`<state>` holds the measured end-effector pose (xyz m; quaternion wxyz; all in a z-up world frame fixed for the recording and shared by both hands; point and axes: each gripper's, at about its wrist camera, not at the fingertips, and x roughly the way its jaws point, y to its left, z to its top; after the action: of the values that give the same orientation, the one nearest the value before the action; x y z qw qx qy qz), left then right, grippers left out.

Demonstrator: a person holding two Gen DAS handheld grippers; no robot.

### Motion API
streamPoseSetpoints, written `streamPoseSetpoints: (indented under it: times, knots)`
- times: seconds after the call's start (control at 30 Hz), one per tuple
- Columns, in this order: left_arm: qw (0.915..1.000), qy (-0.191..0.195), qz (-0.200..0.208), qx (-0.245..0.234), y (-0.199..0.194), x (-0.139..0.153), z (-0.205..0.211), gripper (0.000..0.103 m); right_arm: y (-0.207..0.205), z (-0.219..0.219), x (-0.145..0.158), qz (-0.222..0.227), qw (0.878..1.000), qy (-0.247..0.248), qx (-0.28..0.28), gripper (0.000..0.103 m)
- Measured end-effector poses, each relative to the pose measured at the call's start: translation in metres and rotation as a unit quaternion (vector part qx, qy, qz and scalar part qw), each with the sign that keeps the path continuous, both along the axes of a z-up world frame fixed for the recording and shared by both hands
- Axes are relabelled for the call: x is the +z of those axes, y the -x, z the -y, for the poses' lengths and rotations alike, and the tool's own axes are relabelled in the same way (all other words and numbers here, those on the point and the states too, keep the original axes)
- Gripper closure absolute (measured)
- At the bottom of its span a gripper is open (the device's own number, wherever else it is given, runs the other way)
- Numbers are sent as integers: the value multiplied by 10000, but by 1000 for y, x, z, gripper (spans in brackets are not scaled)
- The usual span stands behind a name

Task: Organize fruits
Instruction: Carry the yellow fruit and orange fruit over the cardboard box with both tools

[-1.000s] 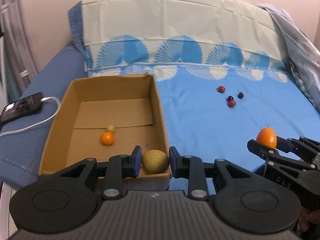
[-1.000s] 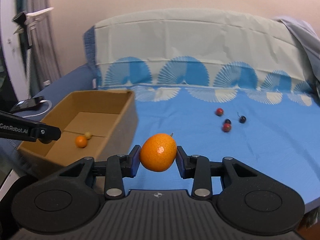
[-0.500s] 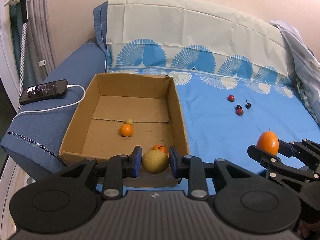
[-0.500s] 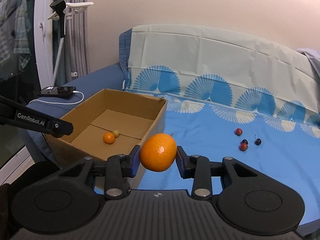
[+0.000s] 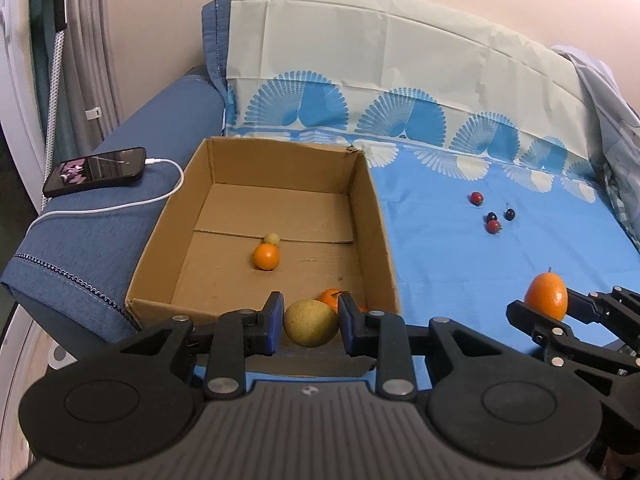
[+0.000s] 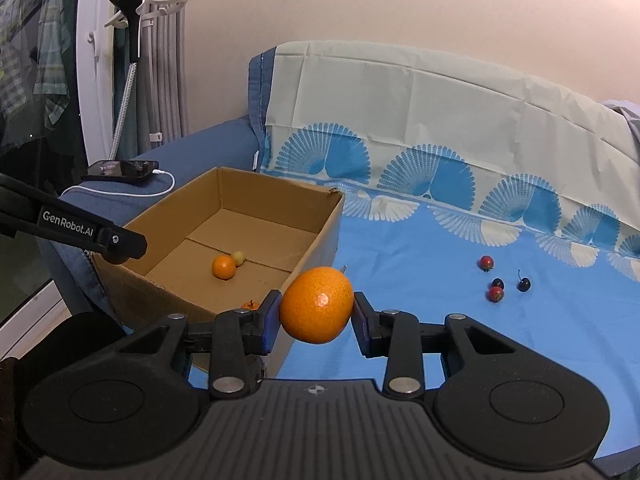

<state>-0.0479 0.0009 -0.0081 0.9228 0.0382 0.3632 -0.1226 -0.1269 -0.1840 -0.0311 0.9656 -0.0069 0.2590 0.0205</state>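
My left gripper point(image 5: 311, 323) is shut on a yellow-green round fruit point(image 5: 310, 322) at the near edge of an open cardboard box point(image 5: 372, 216). Inside the box lie a small orange point(image 5: 266, 256), a pale yellow fruit point(image 5: 272, 238) and another orange point(image 5: 330, 297) partly hidden behind the held fruit. My right gripper point(image 6: 316, 311) is shut on a large orange point(image 6: 316, 310), just right of the box's near corner point(image 6: 316, 240). The right gripper and its orange point(image 5: 546, 296) also show at the right of the left wrist view. Several cherries and small red fruits point(image 5: 493, 216) lie on the blue sheet.
The box sits on a sofa covered by a blue and cream patterned sheet point(image 5: 460, 260). A phone point(image 5: 95, 170) on a white charging cable rests on the blue armrest left of the box. Curtains and a stand point(image 6: 132, 60) are at far left.
Both grippers, still holding their fruit, have drifted left across the sofa. The box now sits more central in both views, and the phone and armrest have come further into view.
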Motion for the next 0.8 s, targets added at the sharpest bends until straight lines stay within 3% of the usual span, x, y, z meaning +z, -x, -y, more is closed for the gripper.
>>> streamPoseSetpoints:
  times: [0.43,0.8]
  knots:
    - [9998,-65,-75,169,-62,-11,-19,70,-68,-31,-4,-112,9986,-154,484,64]
    - [9986,-112,-423,295,-128,-49,-29,70,-140,-68,-29,-474,9936,36,1022,64]
